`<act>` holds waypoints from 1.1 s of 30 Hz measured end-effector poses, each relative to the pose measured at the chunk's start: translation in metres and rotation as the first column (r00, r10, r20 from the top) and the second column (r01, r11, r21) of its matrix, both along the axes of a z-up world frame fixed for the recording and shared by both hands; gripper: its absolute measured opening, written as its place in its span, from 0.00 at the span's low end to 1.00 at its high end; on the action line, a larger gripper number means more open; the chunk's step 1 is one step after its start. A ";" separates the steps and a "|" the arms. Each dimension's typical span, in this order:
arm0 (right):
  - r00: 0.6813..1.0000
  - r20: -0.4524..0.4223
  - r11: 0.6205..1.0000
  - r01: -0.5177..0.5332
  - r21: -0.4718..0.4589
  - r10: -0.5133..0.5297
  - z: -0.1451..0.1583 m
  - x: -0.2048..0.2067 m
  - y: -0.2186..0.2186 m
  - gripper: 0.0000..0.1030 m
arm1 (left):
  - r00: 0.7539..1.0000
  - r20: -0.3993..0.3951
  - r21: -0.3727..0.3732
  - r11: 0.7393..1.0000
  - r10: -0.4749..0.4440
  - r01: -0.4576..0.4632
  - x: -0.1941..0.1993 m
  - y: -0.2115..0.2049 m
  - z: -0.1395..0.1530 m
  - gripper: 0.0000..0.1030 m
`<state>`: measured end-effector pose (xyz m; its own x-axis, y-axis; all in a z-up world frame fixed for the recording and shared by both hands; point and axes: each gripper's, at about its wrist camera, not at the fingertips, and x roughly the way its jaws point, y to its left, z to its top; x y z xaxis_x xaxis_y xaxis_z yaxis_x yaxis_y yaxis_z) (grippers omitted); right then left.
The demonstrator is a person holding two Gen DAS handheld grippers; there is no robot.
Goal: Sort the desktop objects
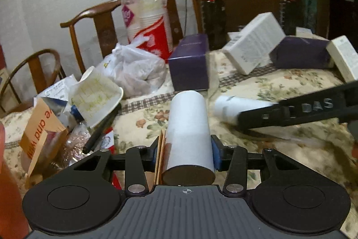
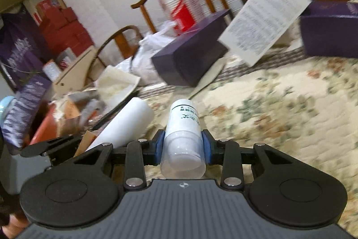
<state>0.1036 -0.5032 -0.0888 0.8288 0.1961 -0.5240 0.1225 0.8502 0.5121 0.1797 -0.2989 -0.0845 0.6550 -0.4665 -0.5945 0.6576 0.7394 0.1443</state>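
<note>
My left gripper (image 1: 186,149) is shut on a white cylinder (image 1: 188,122) with a brown end, which points away along the fingers. A thin brown card slip (image 1: 161,149) is wedged beside the left pad. To the right, my right gripper (image 1: 246,115) holds a white bottle (image 1: 230,104) low over the floral cloth (image 1: 279,86). In the right wrist view the right gripper (image 2: 183,145) is shut on that white bottle (image 2: 183,122), its clear cap toward the camera. The cylinder (image 2: 127,122) and left gripper (image 2: 85,142) are at its left.
Two purple boxes (image 1: 190,62) (image 1: 299,53) and a tilted white box (image 1: 252,41) lie further back. A plastic bag (image 1: 134,66), a sleeve of paper cups (image 1: 147,19), a squashed paper cup (image 1: 96,95) and a pen (image 1: 100,131) crowd the left. Wooden chairs (image 1: 94,21) stand behind.
</note>
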 end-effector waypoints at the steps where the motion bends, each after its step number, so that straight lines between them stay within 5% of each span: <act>1: 1.000 0.003 1.000 -0.009 0.010 0.009 0.000 0.000 0.002 0.38 | 1.000 -0.013 -0.012 1.000 -0.006 0.006 -0.002 0.001 0.001 0.43; 10: 0.999 0.021 0.999 -0.042 -0.006 0.042 0.004 -0.004 0.019 0.38 | 1.000 0.024 -0.016 1.000 0.009 -0.008 -0.023 0.010 0.008 0.43; 23: 0.998 0.059 0.955 0.012 -0.295 0.005 0.020 -0.026 0.066 0.38 | 0.993 0.108 0.001 0.999 0.040 -0.041 -0.055 0.024 0.023 0.43; 33: 0.980 0.196 0.820 0.127 -0.559 -0.018 0.073 -0.063 0.122 0.38 | 0.973 0.221 -0.044 0.997 0.071 -0.063 -0.101 0.057 0.067 0.36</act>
